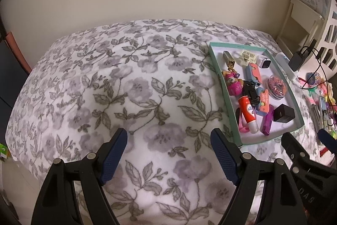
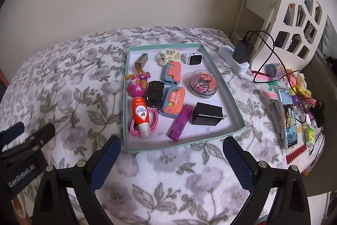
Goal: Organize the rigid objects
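A shallow teal-rimmed box [image 2: 226, 85] lies on the floral bedspread and holds several small rigid objects: a black charger cube [image 2: 207, 116], a purple lighter [image 2: 181, 124], an orange-and-white tube [image 2: 141, 117], a black toy car [image 2: 154, 93], a pink doll [image 2: 138, 86], a gold case [image 2: 141, 61] and a white smartwatch [image 2: 192, 58]. My right gripper [image 2: 171, 148] is open and empty just in front of the box's near rim. My left gripper [image 1: 169, 139] is open and empty over bare bedspread, left of the box [image 1: 228, 111].
A pile of clutter lies right of the box: a phone [image 2: 287, 117], pink and red combs, a green item [image 2: 310, 135]. A black charger with cable [image 2: 243, 51] sits on a white power strip. A white cut-out shelf [image 2: 294, 14] stands at the back right.
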{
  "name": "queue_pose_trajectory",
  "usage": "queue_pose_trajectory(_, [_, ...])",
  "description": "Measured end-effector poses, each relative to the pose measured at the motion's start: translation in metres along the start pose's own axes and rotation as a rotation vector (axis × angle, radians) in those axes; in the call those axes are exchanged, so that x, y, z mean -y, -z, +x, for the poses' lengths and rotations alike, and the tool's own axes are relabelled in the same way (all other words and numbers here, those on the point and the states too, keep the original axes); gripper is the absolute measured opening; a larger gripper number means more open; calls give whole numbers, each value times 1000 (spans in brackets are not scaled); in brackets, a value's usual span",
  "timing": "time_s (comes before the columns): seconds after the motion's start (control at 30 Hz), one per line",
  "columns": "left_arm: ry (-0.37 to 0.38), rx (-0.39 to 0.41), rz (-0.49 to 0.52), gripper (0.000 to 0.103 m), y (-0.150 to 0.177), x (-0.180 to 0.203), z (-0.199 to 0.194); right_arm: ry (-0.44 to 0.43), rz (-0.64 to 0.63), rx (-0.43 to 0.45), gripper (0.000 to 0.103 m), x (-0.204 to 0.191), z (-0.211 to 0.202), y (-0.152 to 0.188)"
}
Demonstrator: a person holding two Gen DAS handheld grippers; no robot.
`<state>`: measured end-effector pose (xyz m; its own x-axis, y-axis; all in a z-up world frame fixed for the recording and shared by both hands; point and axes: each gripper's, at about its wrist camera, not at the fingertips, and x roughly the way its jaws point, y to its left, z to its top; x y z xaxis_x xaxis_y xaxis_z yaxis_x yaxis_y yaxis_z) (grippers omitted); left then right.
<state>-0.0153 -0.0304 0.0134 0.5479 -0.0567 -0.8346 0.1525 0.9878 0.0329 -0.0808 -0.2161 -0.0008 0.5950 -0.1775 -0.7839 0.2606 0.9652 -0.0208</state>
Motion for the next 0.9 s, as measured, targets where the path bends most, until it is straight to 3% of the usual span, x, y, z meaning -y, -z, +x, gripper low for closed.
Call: queue_pose_trajectory(0.9, [-1,-6,15,82,2,2,-3,13,65,34,99,12,-10,9])
